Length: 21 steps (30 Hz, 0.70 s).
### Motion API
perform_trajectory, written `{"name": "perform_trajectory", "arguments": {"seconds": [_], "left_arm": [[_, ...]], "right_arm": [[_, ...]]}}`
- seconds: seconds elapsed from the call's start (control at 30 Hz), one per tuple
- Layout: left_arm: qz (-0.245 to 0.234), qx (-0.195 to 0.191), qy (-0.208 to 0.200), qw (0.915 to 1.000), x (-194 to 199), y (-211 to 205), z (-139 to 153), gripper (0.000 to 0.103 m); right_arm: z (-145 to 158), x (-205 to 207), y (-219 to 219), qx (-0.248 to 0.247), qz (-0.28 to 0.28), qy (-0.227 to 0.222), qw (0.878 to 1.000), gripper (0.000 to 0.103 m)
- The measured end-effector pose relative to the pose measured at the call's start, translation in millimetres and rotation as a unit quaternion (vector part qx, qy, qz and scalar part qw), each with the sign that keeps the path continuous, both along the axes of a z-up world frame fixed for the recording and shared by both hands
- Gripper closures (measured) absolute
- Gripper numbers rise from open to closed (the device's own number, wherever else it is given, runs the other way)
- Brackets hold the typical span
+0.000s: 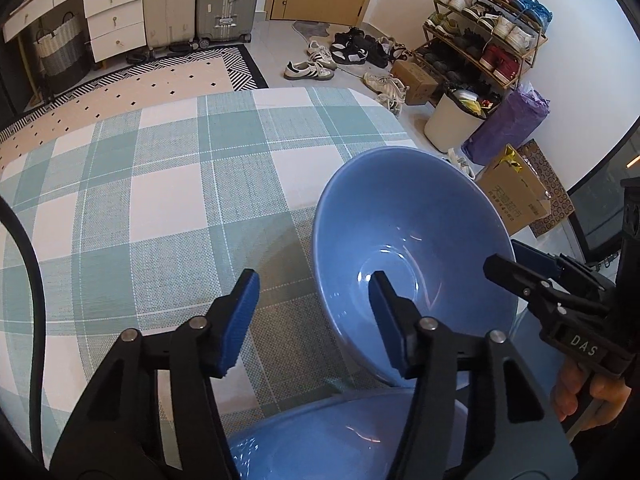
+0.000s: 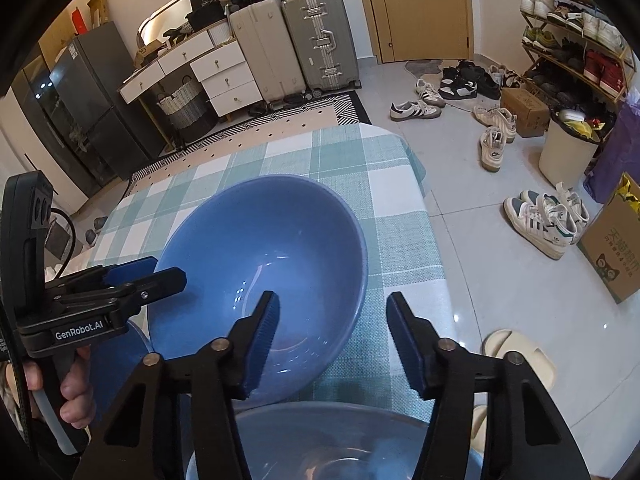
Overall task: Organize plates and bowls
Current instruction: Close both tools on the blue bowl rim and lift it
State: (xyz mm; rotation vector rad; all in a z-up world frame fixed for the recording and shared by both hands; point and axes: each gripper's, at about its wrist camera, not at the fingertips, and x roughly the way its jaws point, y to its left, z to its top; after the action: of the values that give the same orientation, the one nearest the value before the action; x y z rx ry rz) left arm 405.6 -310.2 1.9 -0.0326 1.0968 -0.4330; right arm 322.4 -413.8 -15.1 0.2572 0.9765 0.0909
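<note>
Blue bowl (image 1: pixel 420 220), deep and glossy inside: toward the near right corner of the surface (image 1: pixel 160 200), tipped with its opening turned toward the cameras. Underside hidden, so cannot tell what the low side rests on.

Second blue dish (image 1: pixel 340 440): at the near edge, just below the tipped bowl and partly hidden behind both sets of black arms. Cannot tell whether bowl or plate.

Left gripper (image 1: pixel 315 277): jaws well apart, clamped on nothing. Right pad in front of the bowl's inside, left pad outside it over the teal-and-white checked cloth, left wall of the bowl between the two.

Right gripper (image 2: pixel 333 297): jaws likewise well apart, gripping nothing. Left pad over the bowl's inside, right pad outside over the cloth, right wall of the bowl between them. Also in the left wrist view, at the bowl's right rim.

Surface: covered with the checked cloth, bare across the far half.

Beyond the far edge: patterned rug (image 1: pixel 168 76), two suitcases (image 2: pixel 292 40), white drawer unit (image 2: pixel 224 76), loaded shoe rack (image 1: pixel 484 36).
</note>
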Motion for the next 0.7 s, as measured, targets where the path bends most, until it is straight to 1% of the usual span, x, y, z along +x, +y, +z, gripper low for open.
{"name": "perform_trajectory", "arguments": {"seconds": [0.07,0.13,0.2,0.23,0.3,0.4,0.53,0.7], "left_arm": [[-0.002,0.001,0.000,1.0000,1,-2,-1,0.059],[-0.007,0.000,0.003,1.0000,2,-4,-2,0.065],[-0.010,0.001,0.003,0.9999,1,-6,-2,0.072],[-0.012,0.001,0.002,0.9999,1,-7,-2,0.077],[-0.014,0.001,0.000,0.9999,0,-8,-2,0.080],[-0.019,0.001,-0.004,0.9998,-1,-10,-1,0.087],[-0.022,0.018,-0.018,0.9994,-4,-15,0,0.090],[-0.025,0.018,-0.027,0.9991,-7,-15,3,0.090]], "right_arm": [[-1,2,1,0.000,0.001,-0.001,1.000,0.061],[-2,3,1,0.000,0.001,-0.001,1.000,0.062],[-2,3,1,-0.002,0.001,0.000,1.000,0.068],[-2,3,1,-0.005,0.000,0.000,1.000,0.068],[-2,3,0,-0.007,0.000,-0.001,1.000,0.071],[-3,2,-2,-0.011,-0.003,-0.004,1.000,0.077],[-4,1,-2,-0.017,-0.004,-0.005,1.000,0.083],[-5,2,-1,-0.025,-0.006,-0.007,1.000,0.083]]}}
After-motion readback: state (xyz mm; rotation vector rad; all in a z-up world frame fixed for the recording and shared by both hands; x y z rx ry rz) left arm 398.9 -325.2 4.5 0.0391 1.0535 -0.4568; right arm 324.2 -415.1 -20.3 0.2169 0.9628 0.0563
